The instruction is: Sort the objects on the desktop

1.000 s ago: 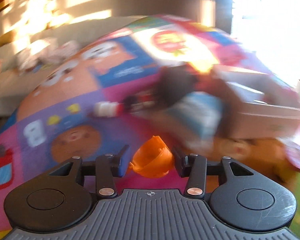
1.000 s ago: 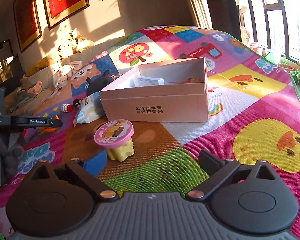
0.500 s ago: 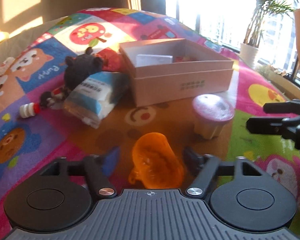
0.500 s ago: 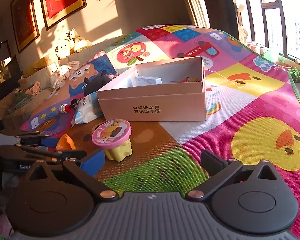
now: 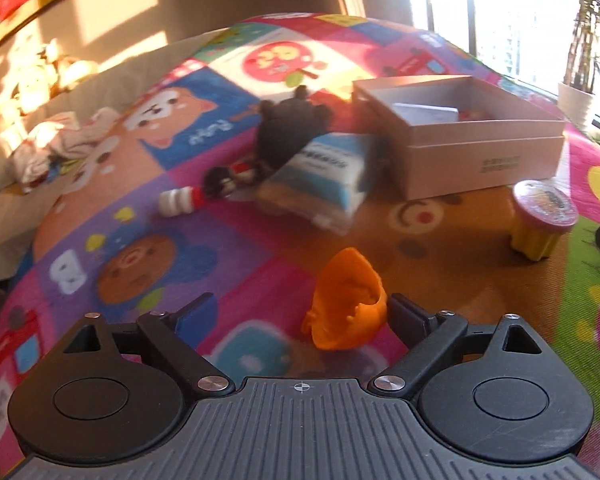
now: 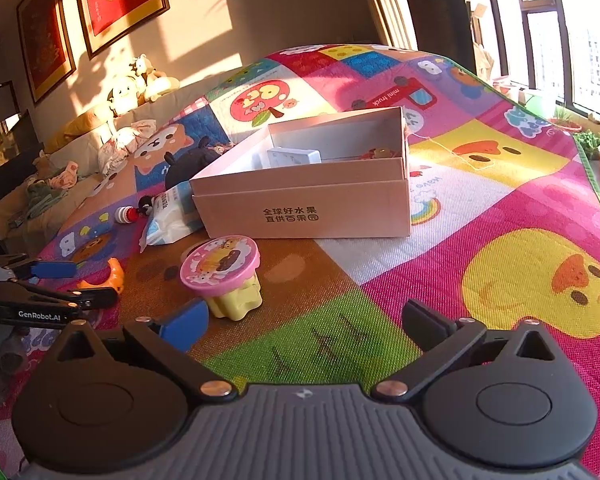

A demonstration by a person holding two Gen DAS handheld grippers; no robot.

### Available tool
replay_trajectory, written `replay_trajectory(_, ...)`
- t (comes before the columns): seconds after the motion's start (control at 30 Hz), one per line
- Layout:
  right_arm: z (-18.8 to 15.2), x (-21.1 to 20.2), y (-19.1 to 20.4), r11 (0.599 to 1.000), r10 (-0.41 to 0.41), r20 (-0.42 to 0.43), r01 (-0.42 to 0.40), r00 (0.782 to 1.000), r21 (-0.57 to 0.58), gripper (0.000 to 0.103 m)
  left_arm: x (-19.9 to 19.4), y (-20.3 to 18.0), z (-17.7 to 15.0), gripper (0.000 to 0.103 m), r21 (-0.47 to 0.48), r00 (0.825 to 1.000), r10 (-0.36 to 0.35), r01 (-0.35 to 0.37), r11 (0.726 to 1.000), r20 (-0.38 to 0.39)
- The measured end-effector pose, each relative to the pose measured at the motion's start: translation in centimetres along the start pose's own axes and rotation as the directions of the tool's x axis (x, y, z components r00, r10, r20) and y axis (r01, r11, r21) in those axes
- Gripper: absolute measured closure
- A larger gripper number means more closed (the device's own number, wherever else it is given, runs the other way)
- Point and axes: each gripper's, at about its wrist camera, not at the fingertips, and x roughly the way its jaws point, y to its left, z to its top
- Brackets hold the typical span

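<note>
Left wrist view shows the left gripper (image 5: 300,312) with its jaws opening around an orange toy (image 5: 346,306), which sits on the mat (image 5: 480,288) between the fingers, against the right-hand one and clear of the other, so nothing is gripped. The step looks like letting the toy go, or re-seating on it. To do it well, I would centre the toy between both pads before closing and avoid nudging it sideways, since its hollow, rounded form would probably roll.

The right gripper (image 6: 306,322) stands wide open and empty, with a pink-lidded cup (image 6: 222,272) just ahead of its blue finger.

The box (image 6: 300,208) lies beyond the cup, lid off. Inside it are a small white case (image 6: 294,157) and something reddish at the far corner, too small to name. A blue pack (image 5: 324,176), a dark plush (image 5: 290,128) and a small bottle (image 5: 176,202) lie just beside the box, outside it; the orange toy is well short of it.
</note>
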Motion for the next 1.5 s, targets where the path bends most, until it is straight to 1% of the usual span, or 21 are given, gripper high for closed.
replay_trajectory(0.07, 0.0, 0.0, 0.0, 1.000, -0.001, -0.002, 0.001, 1.000, 0.001, 0.000, -0.4, 0.8, -0.2, 0.008, -0.041, 0.999, -0.037, 0.036, 0.998, -0.011)
replay_trajectory(0.13, 0.0, 0.1, 0.0, 1.000, -0.001, -0.005, 0.001, 1.000, 0.001, 0.000, -0.6, 1.5, -0.4, 0.008, -0.108, 0.993, -0.112, 0.109, 0.988, -0.031)
replay_trajectory(0.2, 0.0, 0.1, 0.0, 1.000, -0.003, -0.010, 0.003, 1.000, 0.003, 0.000, -0.7, 1.5, -0.6, 0.007, -0.155, 0.982, -0.182, 0.174, 0.973, -0.043)
replay_trajectory(0.37, 0.1, 0.2, -0.1, 1.000, -0.008, -0.016, 0.008, 1.000, 0.007, 0.000, 0.2, 0.0, -0.1, 0.007, -0.210, 0.957, -0.286, 0.270, 0.940, -0.050)
replay_trajectory(0.4, 0.1, 0.3, 0.0, 1.000, -0.010, -0.017, 0.010, 1.000, 0.007, 0.000, 0.5, -0.5, 0.2, 0.007, -0.211, 0.954, -0.296, 0.280, 0.936, -0.046)
replay_trajectory(0.47, 0.1, 0.3, -0.1, 1.000, -0.011, -0.016, 0.012, 1.000, 0.007, 0.000, 1.1, -1.5, 0.9, 0.007, -0.186, 0.956, -0.292, 0.281, 0.941, -0.031)
replay_trajectory(0.57, 0.1, 0.3, -0.1, 1.000, -0.012, -0.017, 0.012, 1.000, 0.008, 0.000, 2.2, -2.7, 1.7, 0.007, -0.125, 0.969, -0.246, 0.241, 0.962, -0.023)
replay_trajectory(0.7, 0.1, 0.3, -0.1, 1.000, -0.011, -0.016, 0.011, 1.000, 0.010, 0.000, 2.7, -3.3, 2.0, 0.007, -0.061, 0.982, -0.190, 0.188, 0.980, -0.019)
replay_trajectory(0.8, 0.1, 0.3, -0.2, 1.000, -0.008, -0.018, 0.008, 1.000, 0.012, 0.000, 2.4, -2.9, 1.8, 0.007, -0.058, 0.983, -0.182, 0.181, 0.982, -0.026)
replay_trajectory(1.0, 0.1, 0.3, -0.2, 1.000, -0.004, -0.020, 0.004, 1.000, 0.015, 0.000, 1.2, -1.9, 1.3, 0.006, -0.072, 0.992, -0.117, 0.113, 0.991, -0.050)
replay_trajectory(1.1, 0.1, 0.3, -0.2, 1.000, -0.004, -0.021, 0.004, 1.000, 0.016, 0.000, 0.3, -1.6, 1.3, 0.006, -0.089, 0.990, -0.128, 0.123, 0.988, -0.051)
replay_trajectory(1.2, 0.1, 0.4, -0.2, 1.000, -0.007, -0.025, 0.007, 1.000, 0.017, 0.000, 0.0, -2.4, 1.6, 0.005, -0.088, 0.983, -0.180, 0.176, 0.980, -0.045)
replay_trajectory(1.27, 0.1, 0.5, -0.2, 1.000, -0.009, -0.029, 0.009, 1.000, 0.018, 0.000, 0.4, -3.4, 2.1, 0.004, -0.060, 0.980, -0.196, 0.194, 0.979, -0.035)
replay_trajectory(1.37, 0.1, 0.5, -0.2, 1.000, -0.014, -0.030, 0.014, 0.999, 0.019, 0.000, 1.4, -5.2, 3.0, 0.004, 0.006, 0.979, -0.205, 0.205, 0.979, -0.022)
replay_trajectory(1.5, 0.1, 0.5, -0.3, 1.000, -0.015, -0.034, 0.016, 0.999, 0.021, 0.000, 2.5, -6.9, 3.8, 0.004, 0.089, 0.977, -0.212, 0.214, 0.973, -0.024)
